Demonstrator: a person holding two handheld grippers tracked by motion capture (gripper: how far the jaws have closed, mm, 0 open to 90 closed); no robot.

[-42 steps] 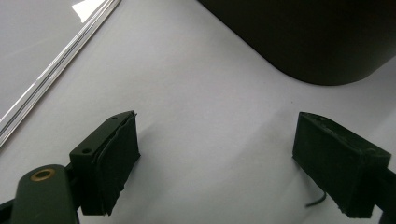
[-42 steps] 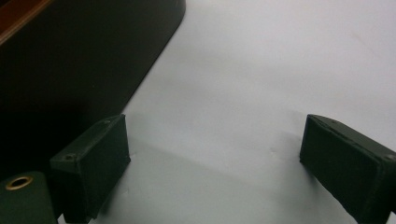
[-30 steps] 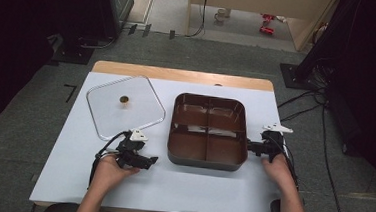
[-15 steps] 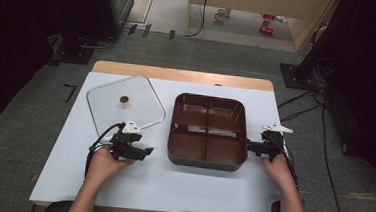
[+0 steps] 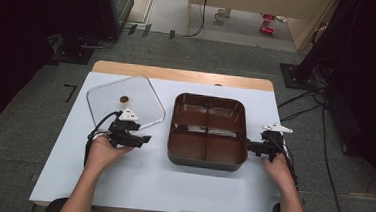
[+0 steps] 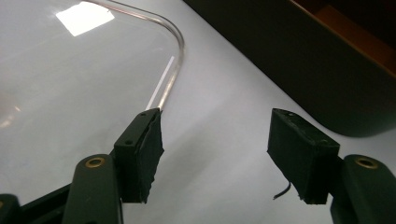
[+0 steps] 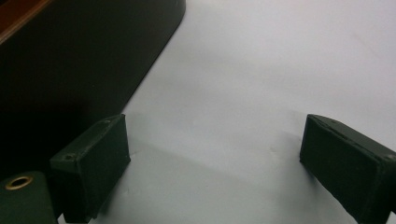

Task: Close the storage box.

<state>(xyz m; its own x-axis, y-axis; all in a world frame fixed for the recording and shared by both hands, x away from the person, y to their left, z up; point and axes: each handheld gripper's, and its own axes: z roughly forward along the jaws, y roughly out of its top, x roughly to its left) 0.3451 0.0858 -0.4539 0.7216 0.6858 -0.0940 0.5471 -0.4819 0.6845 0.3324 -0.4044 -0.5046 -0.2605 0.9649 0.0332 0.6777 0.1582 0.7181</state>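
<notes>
- The left gripper (image 5: 143,139) lies level over the white table cover (image 5: 120,181), held from behind by the person's left hand (image 5: 103,150); its jaws point toward the brown tray (image 5: 206,160), which sits a short way ahead of the tips.
- Its jaws have just been closing, yet they stand apart with nothing between them: in the left gripper view (image 6: 215,140) bare white cover shows in the gap, so the gripper is released.
- The clear lid (image 5: 125,101) lies flat on the cover just beside this gripper, on its far side; in the left gripper view the lid's rounded corner (image 6: 175,42) curves away just past the tip of one jaw, and whether that jaw touches the rim cannot be told.
- The lid is hard to make out: through its clear pane the cover shows, and a bright glare patch sits on it. A small brown knob (image 5: 125,99) marks its middle.
- The tray's dark wall (image 6: 299,60) is cut off by the top and right edges of the left gripper view.
- The right gripper (image 5: 251,146) rests at the tray's right side, jaws toward its wall, the right hand (image 5: 277,165) behind it.
- In the right gripper view (image 7: 215,158) its jaws stand wide with bare cover between them, so it too is released; the tray's wall (image 7: 70,70) lies dark just beside one jaw, contact unclear, its top cut off by the frame.
- Each tray compartment looks bare, though the dim interior blurs detail.
</notes>
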